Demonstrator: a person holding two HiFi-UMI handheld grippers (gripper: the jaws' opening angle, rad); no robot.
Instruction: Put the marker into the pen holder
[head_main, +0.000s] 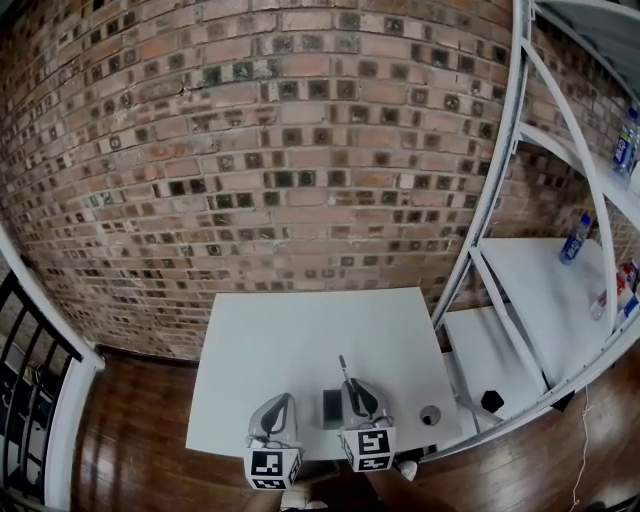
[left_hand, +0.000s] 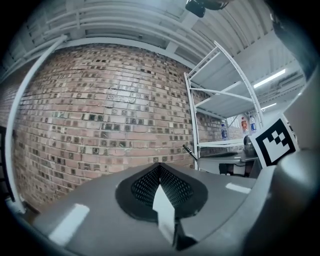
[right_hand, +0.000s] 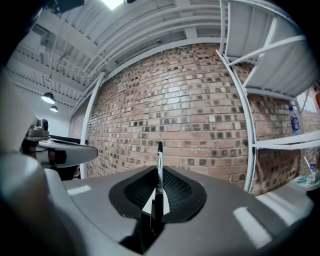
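A black marker (right_hand: 159, 165) with a white band stands clamped between the jaws of my right gripper (right_hand: 159, 200), its tip pointing up and away. In the head view the marker (head_main: 344, 371) sticks out forward of the right gripper (head_main: 354, 390), over the front part of the white table (head_main: 300, 330). The pen holder (head_main: 430, 415), a small round cup, stands near the table's front right corner, to the right of that gripper. My left gripper (head_main: 282, 403) hovers at the front edge, jaws shut with nothing between them (left_hand: 160, 175).
A dark grey rectangular object (head_main: 332, 408) lies between the two grippers. White metal shelving (head_main: 560, 270) with bottles (head_main: 575, 238) stands to the right of the table. A brick wall (head_main: 280, 150) rises behind, and a dark railing (head_main: 25, 380) is at far left.
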